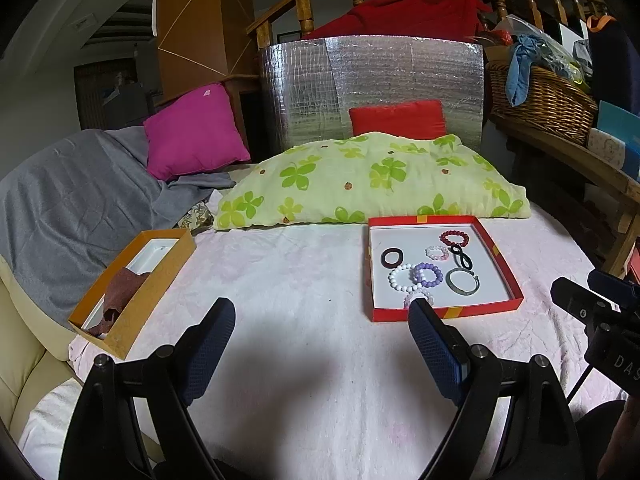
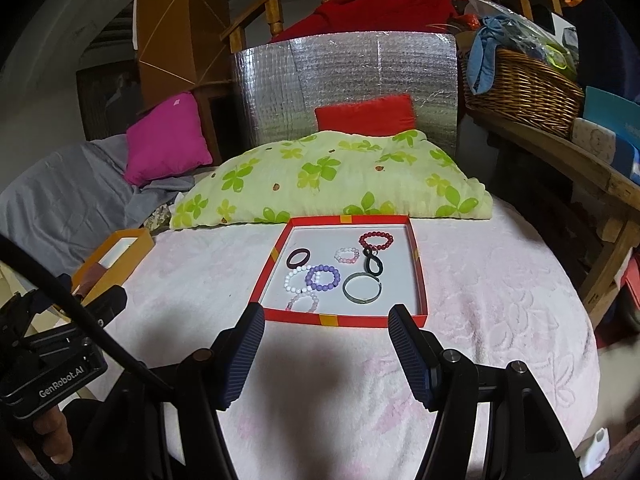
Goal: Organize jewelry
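A shallow red tray [image 1: 444,314] [image 2: 344,320] lies on the pink bed cover and holds several bracelets: a red bead one [image 2: 376,240], a purple bead one [image 2: 322,277], a white bead one [image 2: 295,279], a green bangle [image 2: 362,288], a dark ring [image 2: 298,258]. An orange box [image 1: 132,320] [image 2: 120,252] with a maroon cloth [image 1: 120,292] sits to the left. My left gripper [image 1: 322,312] is open and empty, between box and tray. My right gripper [image 2: 326,318] is open and empty, just in front of the tray's near edge.
A green flowered pillow [image 1: 372,180] lies behind the tray, with a red cushion [image 1: 398,118], a magenta cushion [image 1: 192,132] and a silver foil board [image 1: 372,80] beyond. A grey blanket [image 1: 72,208] is at left. A wooden shelf with a wicker basket [image 1: 540,100] runs along the right.
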